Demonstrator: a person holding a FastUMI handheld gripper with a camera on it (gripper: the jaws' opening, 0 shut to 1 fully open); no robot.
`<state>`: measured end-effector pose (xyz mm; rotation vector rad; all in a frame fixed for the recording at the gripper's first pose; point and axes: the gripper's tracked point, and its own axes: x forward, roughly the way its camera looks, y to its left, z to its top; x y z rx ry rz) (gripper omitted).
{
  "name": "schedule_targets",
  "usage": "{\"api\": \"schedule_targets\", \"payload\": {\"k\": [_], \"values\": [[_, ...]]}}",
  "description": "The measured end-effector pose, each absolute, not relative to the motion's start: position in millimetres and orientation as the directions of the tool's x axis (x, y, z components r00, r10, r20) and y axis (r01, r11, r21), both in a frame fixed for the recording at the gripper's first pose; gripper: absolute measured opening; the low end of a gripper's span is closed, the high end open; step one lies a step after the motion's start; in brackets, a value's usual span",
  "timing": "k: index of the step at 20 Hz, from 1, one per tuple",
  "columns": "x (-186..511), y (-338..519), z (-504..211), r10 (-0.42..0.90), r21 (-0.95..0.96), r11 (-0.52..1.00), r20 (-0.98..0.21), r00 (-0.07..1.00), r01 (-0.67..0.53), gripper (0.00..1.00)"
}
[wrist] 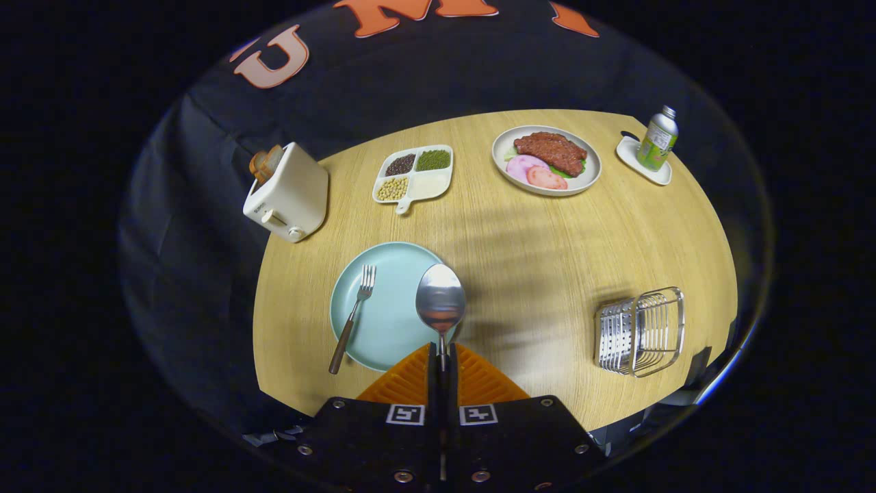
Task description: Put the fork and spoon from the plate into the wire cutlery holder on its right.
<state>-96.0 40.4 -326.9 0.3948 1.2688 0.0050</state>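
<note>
The orange ribbed two-finger gripper (442, 361) is clamped together on the thin handle of the shiny metal spoon (441, 304), whose bowl stands just ahead of the fingertips at 12 o'clock, above the right rim of the round pale-blue plate (390, 329). The steel fork with a brown wooden handle (352, 316) lies on that plate at 10 o'clock from the fingers. The silver wire cutlery holder (640, 331) sits well apart at 3 o'clock on the round light-wood table (547, 246). A white toaster (287, 193) stands at 11 o'clock
</note>
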Motion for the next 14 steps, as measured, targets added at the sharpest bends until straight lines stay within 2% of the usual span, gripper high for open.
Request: {"api": "schedule_targets", "payload": {"k": [7, 11, 14], "values": [[-124, -62, -308, 0.093, 0.238, 0.899, -0.923, 0.373, 0.367, 0.04], [-147, -107, -316, 0.032, 0.201, 0.874, -0.932, 0.36, 0.442, 0.04], [-164, -128, -327, 0.011, 0.167, 0.878, -0.944, 0.329, 0.449, 0.04]]}}
